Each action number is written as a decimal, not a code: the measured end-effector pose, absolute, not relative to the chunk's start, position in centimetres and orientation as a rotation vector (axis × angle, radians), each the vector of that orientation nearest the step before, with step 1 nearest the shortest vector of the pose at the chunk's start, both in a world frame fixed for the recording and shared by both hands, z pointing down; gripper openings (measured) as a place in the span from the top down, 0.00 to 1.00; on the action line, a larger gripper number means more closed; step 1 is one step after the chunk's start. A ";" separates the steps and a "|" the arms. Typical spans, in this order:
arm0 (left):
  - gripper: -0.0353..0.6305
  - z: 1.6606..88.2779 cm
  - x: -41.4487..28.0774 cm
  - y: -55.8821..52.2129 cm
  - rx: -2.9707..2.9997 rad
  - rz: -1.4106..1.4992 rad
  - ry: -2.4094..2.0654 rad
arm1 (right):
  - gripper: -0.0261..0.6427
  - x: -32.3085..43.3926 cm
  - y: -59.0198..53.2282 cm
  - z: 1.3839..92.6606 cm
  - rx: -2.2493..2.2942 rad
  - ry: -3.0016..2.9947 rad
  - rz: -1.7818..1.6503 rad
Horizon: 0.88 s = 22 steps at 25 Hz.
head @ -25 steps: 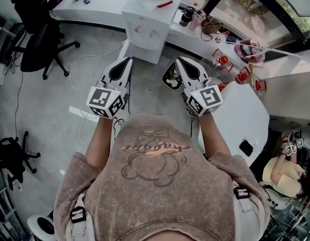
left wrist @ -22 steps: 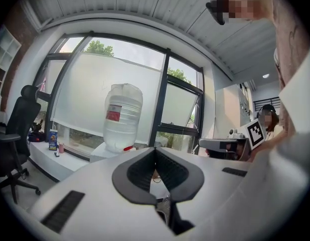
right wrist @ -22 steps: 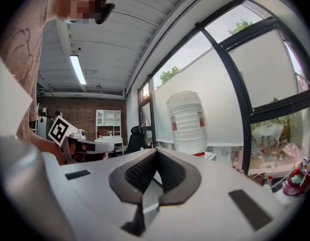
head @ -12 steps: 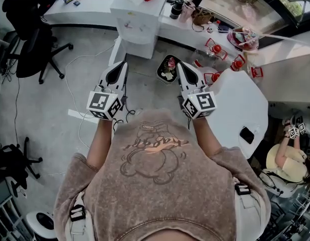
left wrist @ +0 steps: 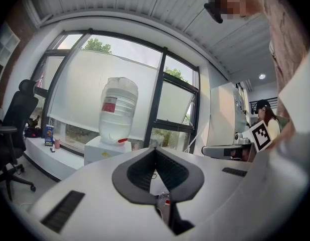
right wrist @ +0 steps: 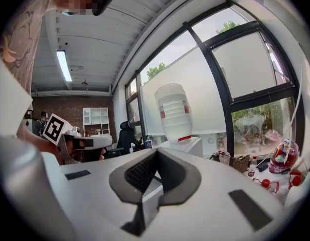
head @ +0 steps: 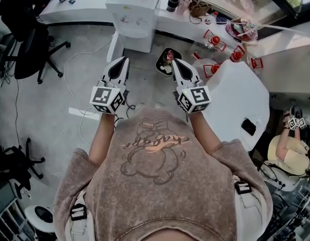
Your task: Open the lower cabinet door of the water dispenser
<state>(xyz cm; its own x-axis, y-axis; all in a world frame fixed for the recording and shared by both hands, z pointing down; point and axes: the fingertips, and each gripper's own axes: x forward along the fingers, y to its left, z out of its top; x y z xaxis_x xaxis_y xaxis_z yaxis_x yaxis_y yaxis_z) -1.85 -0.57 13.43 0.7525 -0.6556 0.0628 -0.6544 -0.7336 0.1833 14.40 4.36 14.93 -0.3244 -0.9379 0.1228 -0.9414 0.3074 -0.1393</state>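
The white water dispenser (head: 131, 15) stands against the window desk at the top of the head view, and its lower cabinet front (head: 131, 43) faces me. Both grippers are held level and point at it from some way off, touching nothing. My left gripper (head: 124, 60) is shut and empty, and so is my right gripper (head: 175, 62). In the left gripper view the big clear bottle (left wrist: 118, 109) on the dispenser rises above the shut left gripper (left wrist: 155, 150). In the right gripper view the bottle (right wrist: 174, 112) stands over the shut right gripper (right wrist: 156, 152). The jaws hide the lower cabinet in both gripper views.
A black office chair (head: 30, 39) stands left of the dispenser. A dark tray (head: 165, 63) lies on the floor to its right, with cables (head: 74, 79) across the floor. A round white table (head: 235, 99) and red objects (head: 215, 39) are at right. A seated person (head: 288, 154) is far right.
Both grippers have sunk a little and stayed shut. The dispenser has drifted up and to the left in the head view.
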 end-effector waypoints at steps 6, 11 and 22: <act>0.92 13.5 -2.2 -0.5 2.736 0.014 -1.074 | 0.95 15.2 4.5 14.8 1.822 -2.504 0.269; 0.92 13.2 -1.5 -0.2 2.737 0.021 -1.087 | 0.95 16.1 4.4 14.7 1.823 -2.497 0.254; 0.92 13.0 -1.4 0.2 2.709 0.004 -1.119 | 0.95 16.5 4.3 14.7 1.810 -2.515 0.257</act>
